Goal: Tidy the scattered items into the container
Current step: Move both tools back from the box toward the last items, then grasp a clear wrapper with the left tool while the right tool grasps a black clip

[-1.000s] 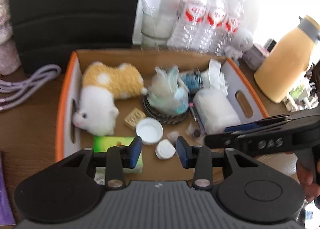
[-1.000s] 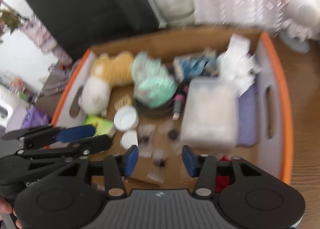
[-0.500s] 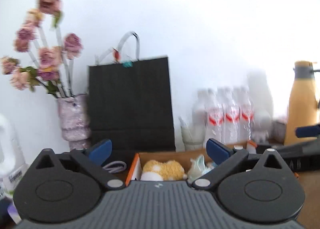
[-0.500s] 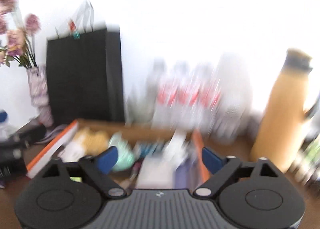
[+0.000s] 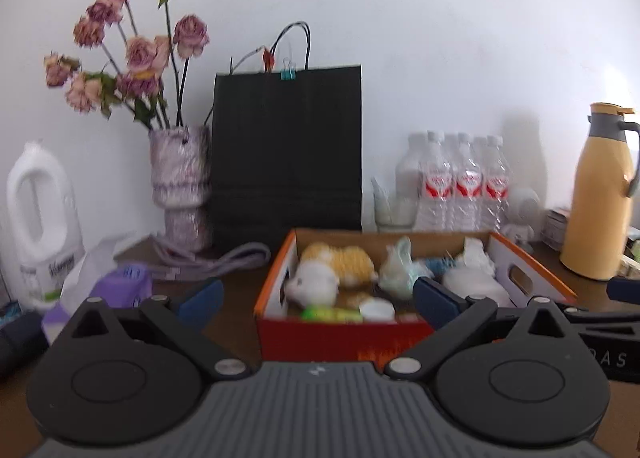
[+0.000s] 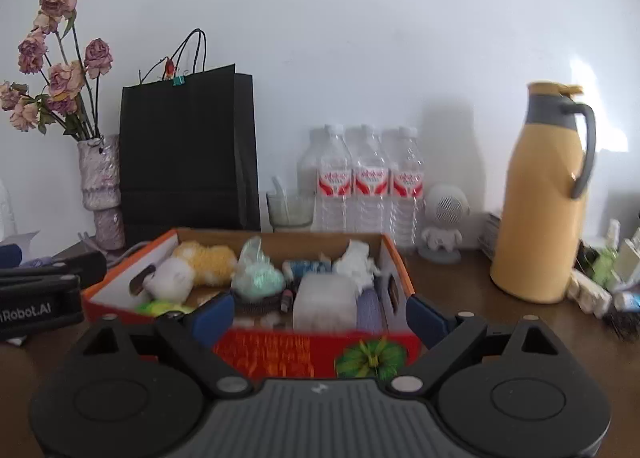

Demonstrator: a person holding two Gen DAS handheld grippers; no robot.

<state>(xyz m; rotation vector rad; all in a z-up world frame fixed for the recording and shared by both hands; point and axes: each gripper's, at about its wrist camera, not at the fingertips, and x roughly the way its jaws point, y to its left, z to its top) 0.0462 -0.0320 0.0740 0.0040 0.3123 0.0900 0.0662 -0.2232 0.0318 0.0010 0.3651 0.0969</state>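
Note:
An orange-rimmed cardboard box (image 5: 276, 272) (image 6: 400, 264) with a red front stands on the brown table, just beyond both grippers. Inside lie a yellow-and-white plush toy (image 5: 336, 264) (image 6: 200, 262), a mint plastic bag (image 6: 256, 278), a frosted white tub (image 6: 324, 300), a white lid (image 5: 376, 308), a green packet (image 5: 332, 313) and crumpled white paper (image 6: 356, 262). My left gripper (image 5: 316, 298) is open wide and empty, level with the box's front wall. My right gripper (image 6: 319, 314) is also open and empty, in front of the same wall.
Behind the box stand a black paper bag (image 5: 286, 146), a vase of dried roses (image 5: 180, 186), water bottles (image 6: 370, 182) and a glass (image 6: 290, 208). A yellow thermos jug (image 6: 540, 194) stands right. A white detergent bottle (image 5: 40, 210), a purple tissue pack (image 5: 120, 286) and a lilac cord (image 5: 224, 258) lie left.
Both grippers have drawn back from over the box and tipped up from looking down into it to looking across it. Both pairs of jaws have spread wide.

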